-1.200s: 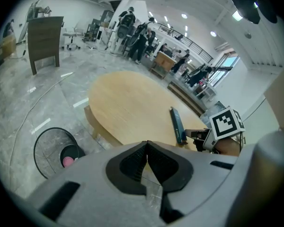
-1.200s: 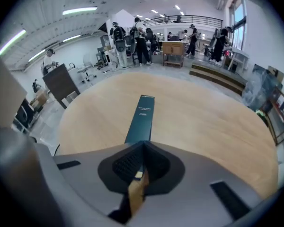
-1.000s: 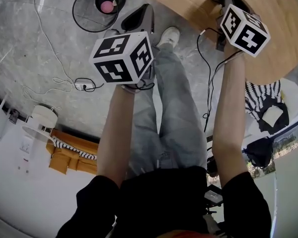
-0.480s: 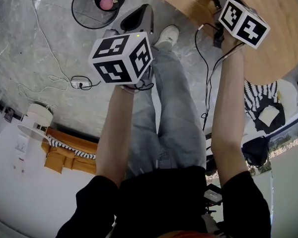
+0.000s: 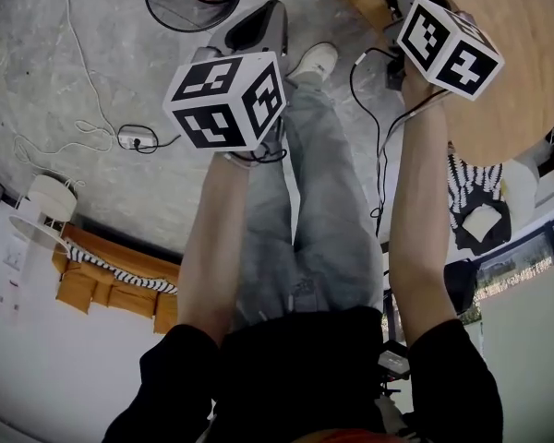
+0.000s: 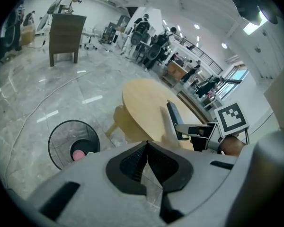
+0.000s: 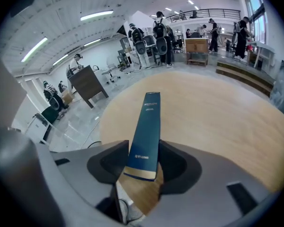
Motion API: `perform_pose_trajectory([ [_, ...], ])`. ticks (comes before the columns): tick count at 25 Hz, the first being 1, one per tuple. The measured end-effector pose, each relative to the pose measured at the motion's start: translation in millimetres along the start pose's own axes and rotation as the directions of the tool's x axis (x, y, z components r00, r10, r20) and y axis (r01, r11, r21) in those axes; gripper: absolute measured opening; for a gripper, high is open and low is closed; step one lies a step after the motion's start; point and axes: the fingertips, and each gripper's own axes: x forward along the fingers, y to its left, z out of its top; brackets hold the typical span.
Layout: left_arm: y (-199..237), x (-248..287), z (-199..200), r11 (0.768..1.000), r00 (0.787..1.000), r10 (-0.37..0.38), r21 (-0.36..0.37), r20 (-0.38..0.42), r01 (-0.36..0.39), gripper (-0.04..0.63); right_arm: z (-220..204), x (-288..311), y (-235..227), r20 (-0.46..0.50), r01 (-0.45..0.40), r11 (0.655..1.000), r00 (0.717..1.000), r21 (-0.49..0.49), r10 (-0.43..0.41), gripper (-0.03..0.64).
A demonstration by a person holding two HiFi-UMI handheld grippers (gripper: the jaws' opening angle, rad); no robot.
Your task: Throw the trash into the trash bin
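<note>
In the left gripper view a black wire trash bin [image 6: 61, 137] stands on the grey floor at lower left, with a pink lump [image 6: 78, 154] in it. In the head view the trash bin [image 5: 166, 7] sits at the top edge, just beyond my left gripper [image 5: 257, 28]. That left gripper [image 6: 146, 144] is shut, with a thin clear plastic scrap [image 6: 152, 186] caught between its jaws. My right gripper [image 7: 146, 146] is over the round wooden table [image 7: 217, 117]. Its jaws have just been closing on a long dark blue box [image 7: 147, 126], which sticks out forward between them.
The person's legs and a white shoe [image 5: 316, 63] are between my two arms. A power strip with cables [image 5: 129, 139] lies on the floor at left. A cable hangs off the table edge [image 5: 379, 109]. Far off stand a wooden cabinet [image 6: 64, 32], chairs and people.
In the head view the right gripper has moved up and left along the table edge. The bin has slid toward the top edge, and the left cube has risen slightly.
</note>
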Motion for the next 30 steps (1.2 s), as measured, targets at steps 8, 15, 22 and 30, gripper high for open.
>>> perform_pose_trajectory([
  [8,86.0,-42.3,-11.9,0.993,0.997,0.071,-0.100,0.044,-0.066,0.009,-18.8,29.7,125.2,-0.055,-0.153,0.982,0.987,-0.114,0.148,0.198],
  [15,162.3,-86.6,-35.8,0.964,0.983,0.162,-0.225,0.083,-0.140,0.009,-59.3,56.4,215.2,-0.165,-0.267,0.940,0.958,-0.212,0.235,0.198],
  [22,227.0,-123.6,-59.7,0.932,0.971,0.214,-0.318,0.102,-0.172,0.009,-102.5,86.2,284.0,-0.263,-0.331,0.906,0.929,-0.265,0.263,0.198],
  [30,265.5,-138.2,-78.0,0.904,0.962,0.252,-0.381,0.107,-0.195,0.009,-143.7,120.2,305.2,-0.350,-0.325,0.885,0.914,-0.333,0.204,0.199],
])
